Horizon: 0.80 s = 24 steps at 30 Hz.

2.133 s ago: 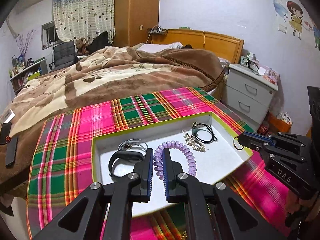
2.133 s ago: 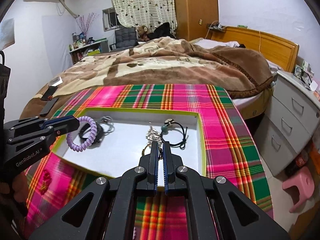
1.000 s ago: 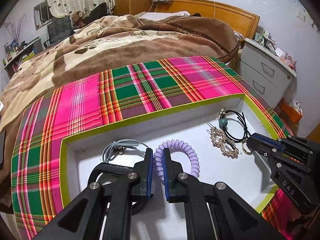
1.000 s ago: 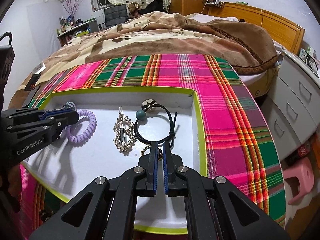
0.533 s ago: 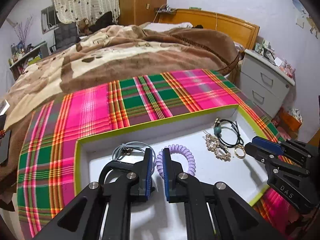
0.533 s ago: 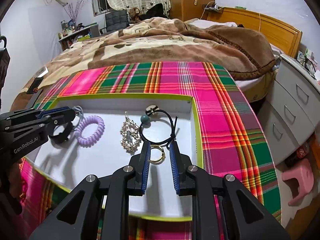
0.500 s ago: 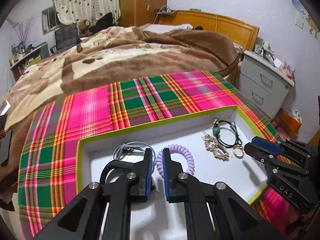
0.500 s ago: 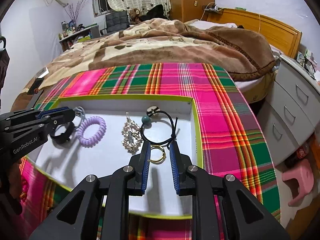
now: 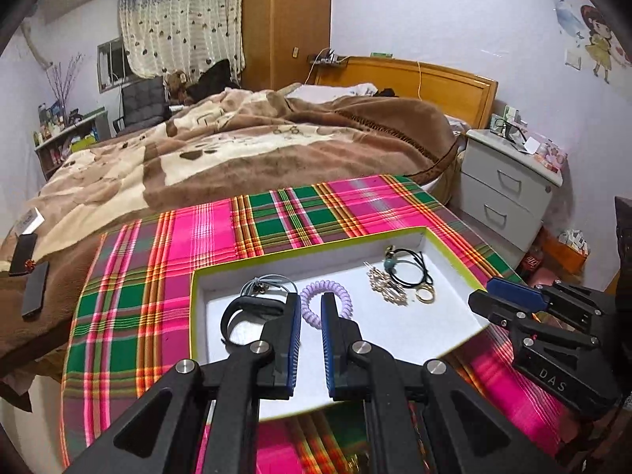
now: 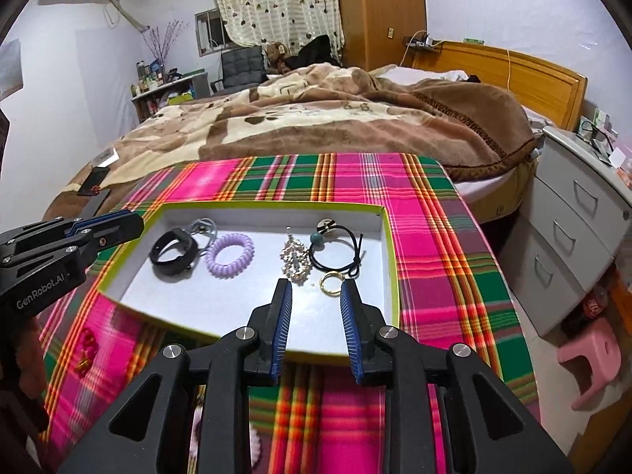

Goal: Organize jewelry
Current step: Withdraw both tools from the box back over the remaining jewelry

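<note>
A white tray with a lime rim (image 10: 389, 260) lies on the plaid cloth. It holds a black band (image 10: 173, 252), a grey hair tie (image 10: 205, 227), a purple coil tie (image 10: 230, 254), a gold brooch (image 10: 295, 258), a black hair tie with a teal bead (image 10: 316, 239) and a gold ring (image 10: 322, 281). My right gripper (image 10: 316, 284) hovers above the tray's near edge; its jaws are opening, with nothing between them and the ring lying beyond the tips. My left gripper (image 9: 309, 300) hangs over the tray's left part with a narrow gap, holding nothing; the coil (image 9: 326, 286) lies past it.
The plaid cloth (image 10: 430, 245) covers a small table against a bed with a brown blanket (image 10: 316, 118). A grey nightstand (image 10: 572, 221) and a pink stool (image 10: 588, 359) stand to the right. Small red pieces (image 10: 85, 339) lie on the cloth, left of the tray.
The right jaws have opened and left the gold ring lying in the tray. Both grippers have drawn back and up from the tray. The purple coil stays on the tray floor.
</note>
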{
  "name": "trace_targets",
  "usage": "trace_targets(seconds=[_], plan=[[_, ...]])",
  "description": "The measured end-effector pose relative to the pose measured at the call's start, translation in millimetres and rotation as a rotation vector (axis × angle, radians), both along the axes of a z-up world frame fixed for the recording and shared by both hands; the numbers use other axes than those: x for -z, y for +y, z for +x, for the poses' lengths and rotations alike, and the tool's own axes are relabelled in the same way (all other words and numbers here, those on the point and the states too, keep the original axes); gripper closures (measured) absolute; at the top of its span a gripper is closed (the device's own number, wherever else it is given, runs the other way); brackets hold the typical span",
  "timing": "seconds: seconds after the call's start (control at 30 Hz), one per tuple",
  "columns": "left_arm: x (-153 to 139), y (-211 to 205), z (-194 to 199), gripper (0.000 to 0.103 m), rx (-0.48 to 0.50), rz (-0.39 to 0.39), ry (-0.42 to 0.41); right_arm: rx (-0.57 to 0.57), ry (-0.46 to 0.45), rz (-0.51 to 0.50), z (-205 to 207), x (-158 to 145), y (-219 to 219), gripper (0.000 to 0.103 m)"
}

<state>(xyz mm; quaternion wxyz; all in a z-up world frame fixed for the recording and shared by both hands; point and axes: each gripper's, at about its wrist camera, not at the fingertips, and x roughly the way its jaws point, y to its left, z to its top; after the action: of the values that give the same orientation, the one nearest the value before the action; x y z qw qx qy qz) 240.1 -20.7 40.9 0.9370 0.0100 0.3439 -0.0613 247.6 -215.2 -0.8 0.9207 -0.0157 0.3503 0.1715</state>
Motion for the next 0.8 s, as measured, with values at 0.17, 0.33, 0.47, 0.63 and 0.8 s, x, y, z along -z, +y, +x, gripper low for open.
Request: trace_targets(seconds=[0.17,0.33,0.47,0.63,0.8], plan=[[-8,-4,-24,0.094,0.005,0.010,-0.029,-0.008,-0.022,0.015,-21,-8,-2,0.077],[-13,-8,-49,0.094,0.002,0.009,-0.055,-0.017,-0.049,0.031,-45,-16,-4,0.077],[-14,-8,-68,0.094,-0.001,0.001,-0.073,-0.027,-0.068,0.040,-66,-20,-5,0.077],[-11,-4,-96,0.094,-0.002,-0.012,-0.093,-0.040,-0.082,0.049,-91,-21,-7,0.077],[-7,2,-119,0.094,-0.022,-0.007,-0.105,-0.049,-0.084,0.061,-113,-19,-9,0.076]])
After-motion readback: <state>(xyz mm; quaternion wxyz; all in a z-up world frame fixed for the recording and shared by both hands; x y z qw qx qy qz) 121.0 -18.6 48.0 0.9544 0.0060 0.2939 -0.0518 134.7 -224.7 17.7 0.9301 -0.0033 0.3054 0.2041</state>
